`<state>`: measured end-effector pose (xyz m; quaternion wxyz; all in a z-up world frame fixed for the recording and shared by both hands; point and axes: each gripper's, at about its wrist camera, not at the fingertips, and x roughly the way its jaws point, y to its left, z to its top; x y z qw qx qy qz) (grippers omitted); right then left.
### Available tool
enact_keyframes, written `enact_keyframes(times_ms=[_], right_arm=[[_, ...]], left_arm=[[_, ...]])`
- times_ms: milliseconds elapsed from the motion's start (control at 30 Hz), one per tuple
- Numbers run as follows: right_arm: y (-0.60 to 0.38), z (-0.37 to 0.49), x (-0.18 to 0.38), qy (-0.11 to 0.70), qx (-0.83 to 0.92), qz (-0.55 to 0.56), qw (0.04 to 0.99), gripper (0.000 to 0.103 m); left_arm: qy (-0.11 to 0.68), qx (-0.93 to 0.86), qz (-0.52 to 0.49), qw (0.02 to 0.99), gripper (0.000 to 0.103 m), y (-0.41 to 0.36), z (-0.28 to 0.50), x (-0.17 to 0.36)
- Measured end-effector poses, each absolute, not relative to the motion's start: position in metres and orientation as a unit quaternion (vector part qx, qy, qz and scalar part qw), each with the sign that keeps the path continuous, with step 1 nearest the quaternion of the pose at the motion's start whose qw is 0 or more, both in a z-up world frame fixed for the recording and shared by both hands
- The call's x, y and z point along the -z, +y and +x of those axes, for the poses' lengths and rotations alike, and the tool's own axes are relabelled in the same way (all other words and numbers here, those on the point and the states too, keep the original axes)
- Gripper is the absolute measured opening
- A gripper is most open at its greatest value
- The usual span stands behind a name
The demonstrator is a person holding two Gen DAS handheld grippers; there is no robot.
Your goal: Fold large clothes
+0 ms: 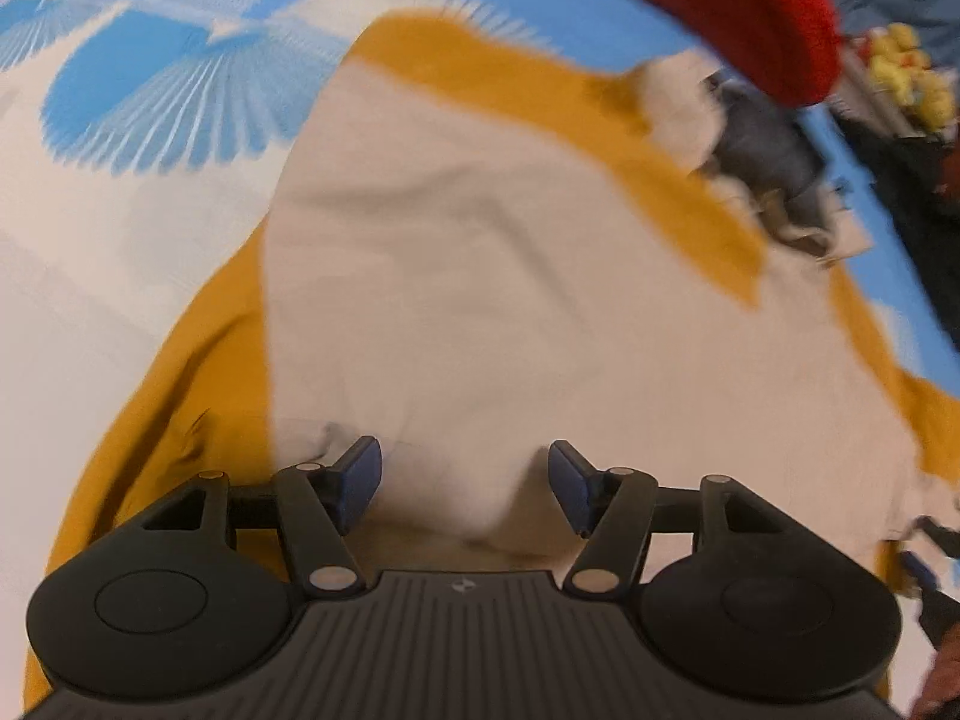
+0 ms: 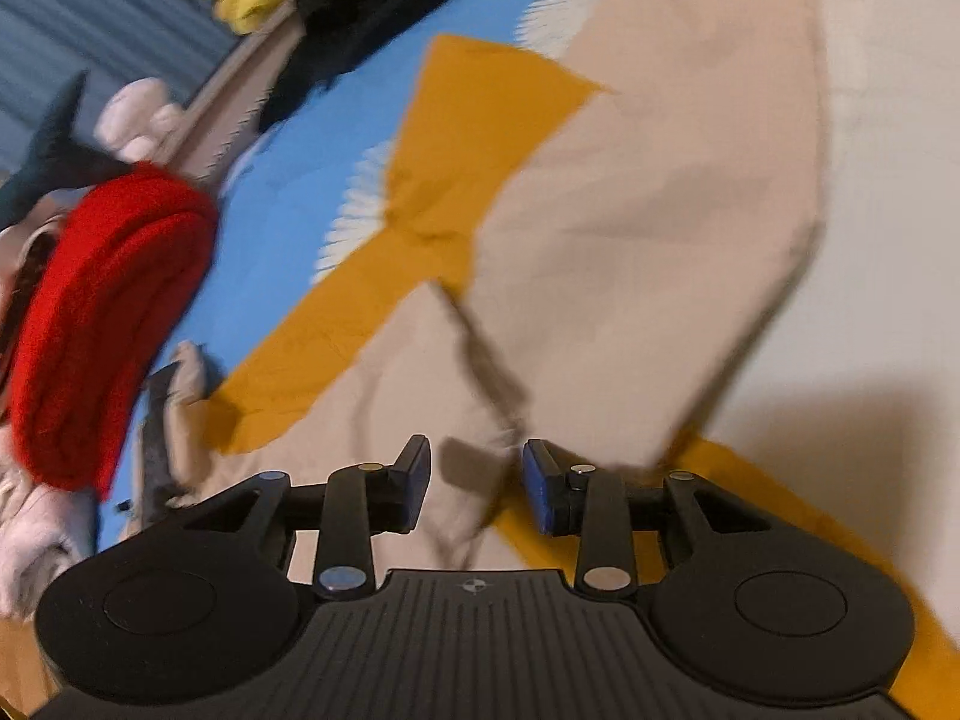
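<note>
We judge the beige-and-mustard cloth garment (image 1: 480,276) spread on the blue-and-white bedsheet (image 1: 150,90) limp and light, best pinched at a hem edge, with left gripper (image 1: 465,483) and right gripper (image 2: 477,483) both parted, holding nothing.

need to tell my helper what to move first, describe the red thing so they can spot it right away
Start at the blue-and-white patterned bedspread and follow the beige and mustard garment to its far edge. There lies a folded red knit piece, thick and fuzzy. It is the only bright red item, unlike the pale clothes beside it.
</note>
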<state>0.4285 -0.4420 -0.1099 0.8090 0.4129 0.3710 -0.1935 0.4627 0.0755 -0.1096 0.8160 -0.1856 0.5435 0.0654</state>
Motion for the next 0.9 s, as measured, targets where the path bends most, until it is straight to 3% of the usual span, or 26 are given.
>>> enact_keyframes(times_ms=[200, 400, 667, 900], right_arm=[[-0.459, 0.427, 0.098, 0.344, 0.201, 0.401, 0.825, 0.036], [-0.493, 0.415, 0.087, 0.32, 0.213, 0.386, 0.839, 0.036], [-0.597, 0.4, 0.075, 0.247, 0.271, 0.384, 0.847, 0.037], [-0.685, 0.398, 0.117, 0.261, 0.279, 0.39, 0.838, 0.037]], left_arm=[[0.51, -0.041, -0.152, 0.846, 0.07, 0.054, 0.46, 0.084], [0.545, -0.046, -0.136, 0.826, 0.073, 0.04, 0.461, 0.108], [0.52, -0.014, -0.111, 0.847, 0.073, 0.019, 0.462, 0.083], [0.52, -0.014, -0.101, 0.848, 0.073, 0.02, 0.457, 0.086]])
